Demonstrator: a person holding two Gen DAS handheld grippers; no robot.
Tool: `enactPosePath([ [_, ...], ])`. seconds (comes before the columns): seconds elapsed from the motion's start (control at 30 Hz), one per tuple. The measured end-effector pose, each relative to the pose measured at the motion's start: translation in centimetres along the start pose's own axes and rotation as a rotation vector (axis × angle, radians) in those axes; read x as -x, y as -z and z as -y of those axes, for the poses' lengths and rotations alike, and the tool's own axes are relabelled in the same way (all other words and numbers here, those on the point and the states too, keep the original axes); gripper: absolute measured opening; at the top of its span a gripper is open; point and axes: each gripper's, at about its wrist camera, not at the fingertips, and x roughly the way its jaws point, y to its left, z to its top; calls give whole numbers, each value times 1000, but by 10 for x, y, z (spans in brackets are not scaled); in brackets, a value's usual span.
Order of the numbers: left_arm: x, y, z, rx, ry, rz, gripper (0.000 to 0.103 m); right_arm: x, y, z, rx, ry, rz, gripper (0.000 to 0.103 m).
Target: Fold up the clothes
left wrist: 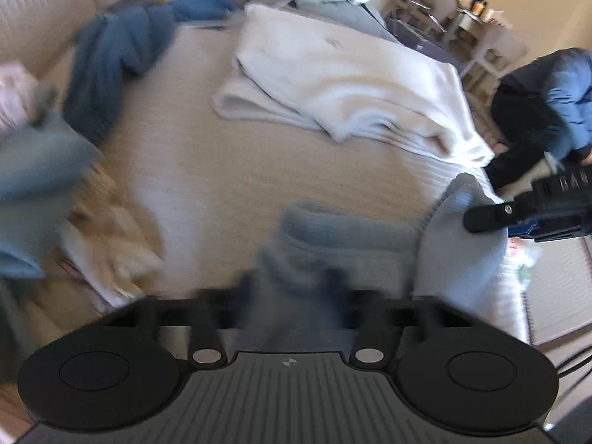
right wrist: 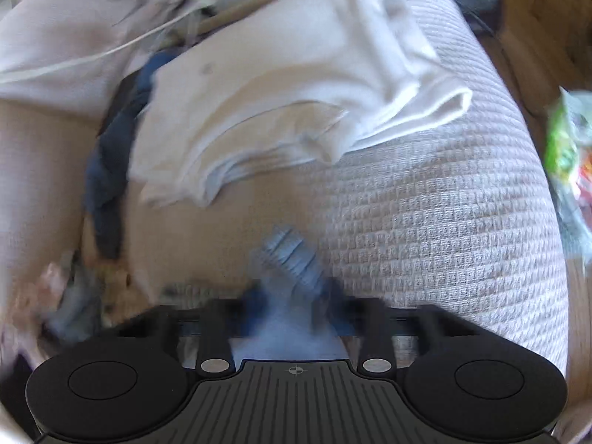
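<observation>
From the left wrist, the left gripper [left wrist: 292,285] has its blurred dark fingers [left wrist: 333,288] drawn close, pinching a fold of the grey-blue garment [left wrist: 333,233]. That garment lies at the near edge of the bed [left wrist: 207,170], running toward the bed's right edge, where its ribbed hem [left wrist: 462,199] rises. The right gripper [left wrist: 481,218] reaches in from the right side and its black finger meets that hem. A folded white garment [left wrist: 333,85] lies in the middle of the bed, toward the far right edge. A dark blue garment [left wrist: 111,66] sprawls near the far left corner. A heap of mixed clothes [left wrist: 74,203] sits along the left edge, too smeared to sort. A person in blue and black [left wrist: 547,111] crouches beyond the right edge.

From the right wrist, the right gripper [right wrist: 292,296] has its fingers [right wrist: 255,299] nearly together, nipping the ribbed cuff of the grey-blue garment [right wrist: 292,259], which stands up between them over the waffle-textured bed cover [right wrist: 444,222]. The white garment [right wrist: 277,111] lies farther across the bed, with the dark blue garment [right wrist: 111,155] beside its left side. A green packet [right wrist: 566,140] shows past the bed's right edge
</observation>
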Motion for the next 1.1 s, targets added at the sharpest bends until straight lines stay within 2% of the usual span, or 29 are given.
enactPosePath([
  [0.03, 4, 2, 0, 0, 6, 10, 10, 8, 7, 3, 40, 9, 12, 14],
  [0.1, 11, 6, 1, 0, 17, 29, 8, 24, 18, 12, 70, 9, 31, 7],
  [0.2, 30, 4, -1, 56, 75, 71, 7, 45, 30, 25, 92, 3, 62, 5],
  [0.3, 56, -8, 8, 35, 103, 148, 6, 63, 31, 33, 76, -23, 97, 5],
  [0.4, 82, -31, 19, 22, 135, 223, 6, 81, 18, 20, 112, -65, 185, 5],
  [0.6, 126, -91, 43, -60, 112, 448, 6, 118, -33, -10, 199, -109, 407, 5],
  [0.67, 124, -111, 48, -91, 66, 491, 7, 123, -54, -13, 212, -104, 464, 5],
  [0.73, 95, -129, 51, -108, -27, 484, 9, 110, -77, -9, 201, -79, 484, 5],
  [0.77, 75, -136, 48, -102, -71, 453, 17, 98, -87, -5, 180, -45, 485, 6],
  [0.83, 43, -142, 38, -80, -147, 358, 21, 66, -104, 6, 152, 52, 475, 13],
  [0.87, 34, -138, 32, -64, -165, 325, 28, 54, -106, 12, 135, 88, 455, 13],
  [0.9, 31, -132, 25, -54, -158, 310, 34, 43, -108, 19, 119, 122, 435, 13],
  [0.93, 28, -125, 18, -42, -149, 296, 46, 37, -105, 27, 111, 126, 402, 14],
  [1.0, 27, -111, 3, -15, -141, 260, 49, 26, -100, 43, 96, 127, 333, 18],
  [1.1, 33, -91, -13, -1, -151, 215, 50, 17, -82, 54, 117, 156, 291, 19],
])
